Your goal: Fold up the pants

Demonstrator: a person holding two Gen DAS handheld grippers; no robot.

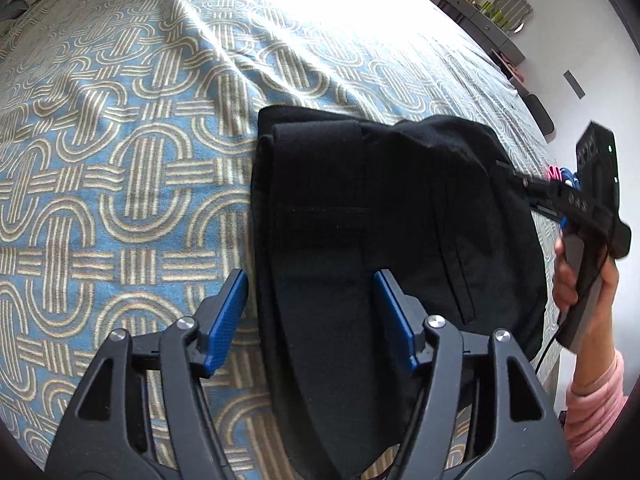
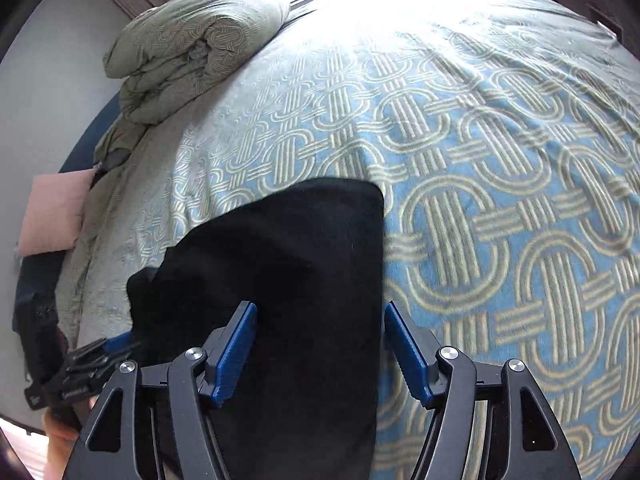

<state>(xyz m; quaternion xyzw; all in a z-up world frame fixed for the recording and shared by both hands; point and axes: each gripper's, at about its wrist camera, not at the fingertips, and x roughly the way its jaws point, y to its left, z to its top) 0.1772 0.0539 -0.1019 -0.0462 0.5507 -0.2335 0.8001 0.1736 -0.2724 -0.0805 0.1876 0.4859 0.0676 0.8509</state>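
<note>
Both claws, the left claw [image 1: 310,320] and right claw [image 2: 320,350], hung spread and empty over the black pants [image 1: 360,216], which lay just ahead on the bed [image 1: 120,160], apparently already folded compactly, with perhaps only smoothing left.

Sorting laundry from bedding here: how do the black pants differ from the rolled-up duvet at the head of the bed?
The pants are plain black; the duvet is pale green with a looping pattern. The pants lie flat in a low fold near both tools; the duvet is a bulky roll at the far corner. Both rest on the patterned bedspread.
</note>
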